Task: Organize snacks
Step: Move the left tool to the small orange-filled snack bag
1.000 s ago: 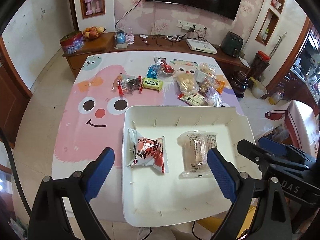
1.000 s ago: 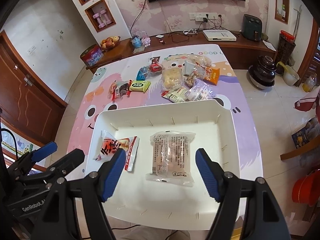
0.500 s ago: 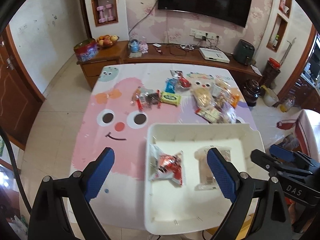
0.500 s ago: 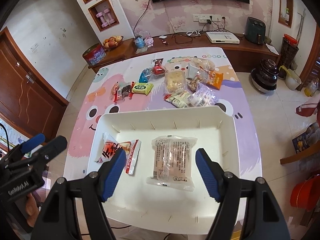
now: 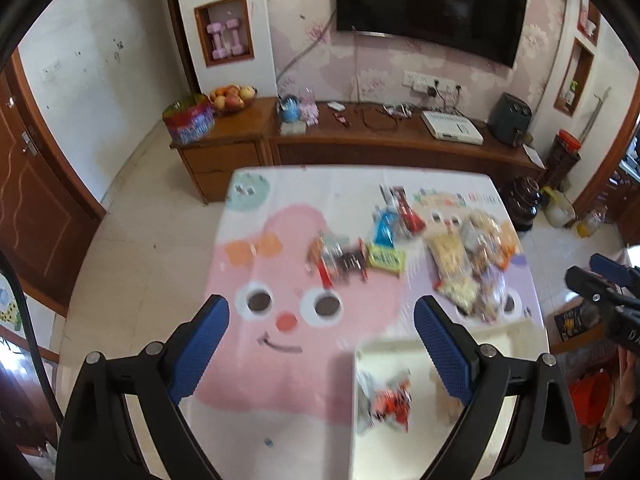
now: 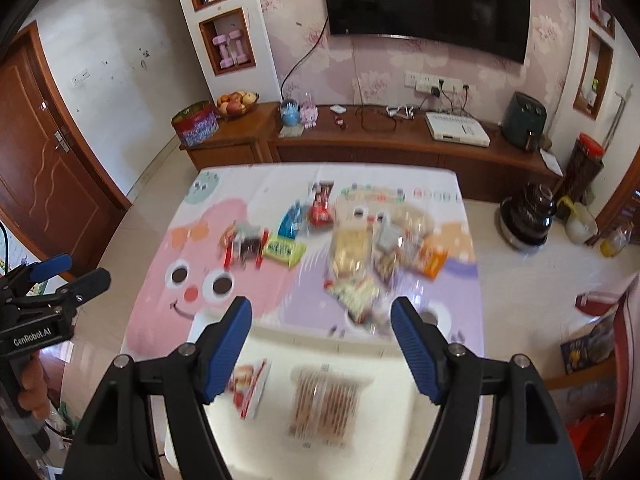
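Two snack packets (image 6: pixel 250 386) lie side by side in the tray (image 6: pixel 404 408), loose snacks (image 6: pixel 360 252) on the table (image 6: pixel 160 280) behind it

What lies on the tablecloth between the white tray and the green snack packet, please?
Nothing: in the right wrist view only bare tablecloth separates the white tray from the green snack packet. The left wrist view agrees.

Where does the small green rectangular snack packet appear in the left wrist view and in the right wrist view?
Left wrist: green snack packet, centre right, below a blue packet.
Right wrist: same packet, left of centre, below the blue packet.
Shared landmark: the wall television.
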Demonstrator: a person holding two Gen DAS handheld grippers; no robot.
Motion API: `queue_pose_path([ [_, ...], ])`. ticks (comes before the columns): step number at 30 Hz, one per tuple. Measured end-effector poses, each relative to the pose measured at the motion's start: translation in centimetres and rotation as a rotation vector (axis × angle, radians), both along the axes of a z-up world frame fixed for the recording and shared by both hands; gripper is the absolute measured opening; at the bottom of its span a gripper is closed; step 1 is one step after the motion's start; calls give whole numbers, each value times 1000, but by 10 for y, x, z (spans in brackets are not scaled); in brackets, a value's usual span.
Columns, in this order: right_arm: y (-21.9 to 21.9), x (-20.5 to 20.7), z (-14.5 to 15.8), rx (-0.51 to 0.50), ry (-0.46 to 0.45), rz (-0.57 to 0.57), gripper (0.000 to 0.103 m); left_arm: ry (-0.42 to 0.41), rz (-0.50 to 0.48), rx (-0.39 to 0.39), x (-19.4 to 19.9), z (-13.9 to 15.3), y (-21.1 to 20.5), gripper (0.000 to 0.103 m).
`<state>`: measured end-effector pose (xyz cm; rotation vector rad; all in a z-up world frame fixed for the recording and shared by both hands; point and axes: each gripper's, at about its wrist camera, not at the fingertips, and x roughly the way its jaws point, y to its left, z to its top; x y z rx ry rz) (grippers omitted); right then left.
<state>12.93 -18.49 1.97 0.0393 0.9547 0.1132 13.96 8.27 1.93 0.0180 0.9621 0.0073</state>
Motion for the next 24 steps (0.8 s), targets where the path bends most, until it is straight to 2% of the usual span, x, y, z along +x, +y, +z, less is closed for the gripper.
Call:
queue_pose_path([
  [7, -4, 50, 59, -27, -82, 10, 73, -97, 10, 45, 48, 51, 19, 93],
  [10, -5, 72, 80, -34, -111, 21, 73, -93, 5, 56, 69, 58, 22, 93],
  [13, -4, 95, 81, -57, -100, 28, 73, -74, -14, 78, 93, 50, 21, 94],
  [15, -5, 115, 68, -60, -57, 23, 74, -51, -29, 106, 112, 36, 19, 94],
  [18, -8, 143, 32, -28, 47, 14, 74, -2, -64, 153, 141, 1, 15, 94],
  [20, -9, 161, -2, -34, 118, 4, 74, 51, -79, 176, 160, -34, 15, 94],
  [24, -12, 180, -64, -25, 233, -22, 74, 165, -85, 159, 188, -99, 20, 94],
])
